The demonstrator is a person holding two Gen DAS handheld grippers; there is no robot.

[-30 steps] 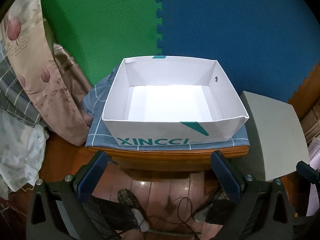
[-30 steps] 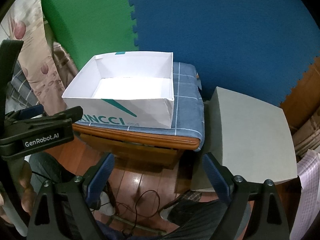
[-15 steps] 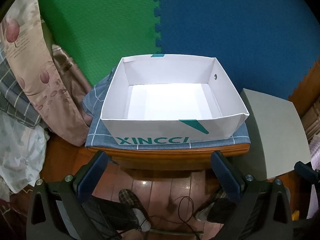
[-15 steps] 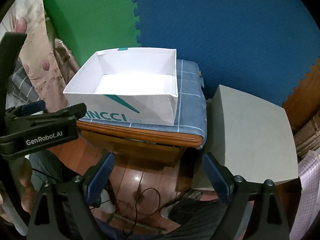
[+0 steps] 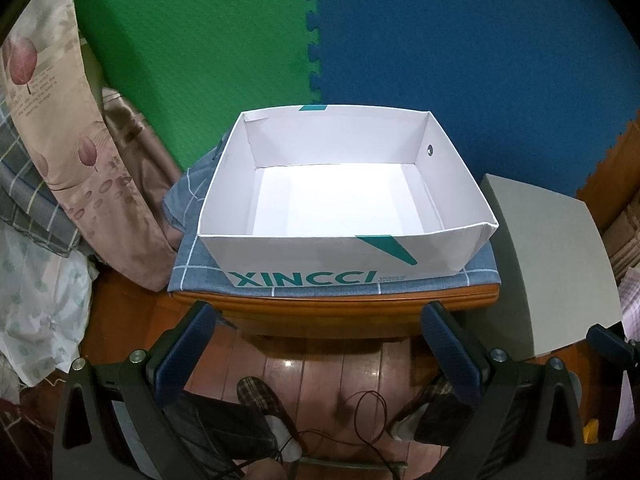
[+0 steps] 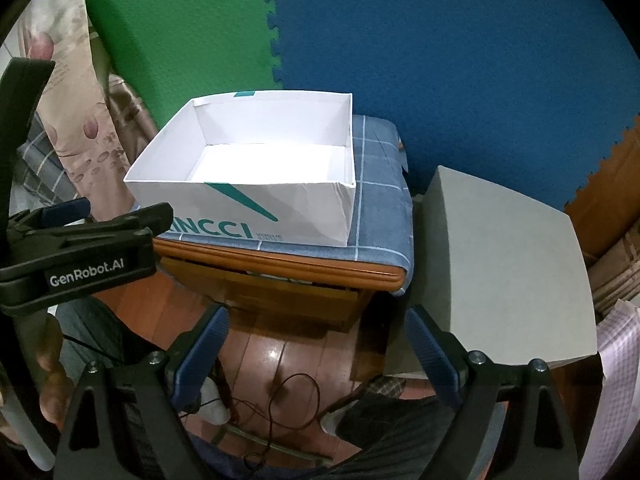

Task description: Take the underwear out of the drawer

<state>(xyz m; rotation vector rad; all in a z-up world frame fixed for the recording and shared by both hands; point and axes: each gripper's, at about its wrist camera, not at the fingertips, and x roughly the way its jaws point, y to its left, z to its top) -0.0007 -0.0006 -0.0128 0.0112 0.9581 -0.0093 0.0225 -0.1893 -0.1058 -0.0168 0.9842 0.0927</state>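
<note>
A wooden cabinet (image 6: 280, 292) stands on the floor with its drawer front facing me. No underwear shows in either view. On top lies a blue checked cloth (image 5: 476, 268), and on that sits an empty white cardboard box (image 5: 320, 256) printed XINCCI. My left gripper (image 5: 320, 320) hangs open in front of the cabinet's top edge, with nothing between its blue pads. My right gripper (image 6: 316, 320) is open too, level with the drawer front and apart from it. In the right wrist view the left gripper's body (image 6: 80, 240) crosses the left side.
A grey box-shaped stand (image 5: 552, 264) is close on the cabinet's right. Pillows and bedding (image 5: 60, 152) pile up on the left. Green and blue foam mats (image 5: 440, 40) cover the wall behind. The person's slippered feet (image 5: 260, 396) and a thin cable (image 6: 288, 400) are on the wooden floor below.
</note>
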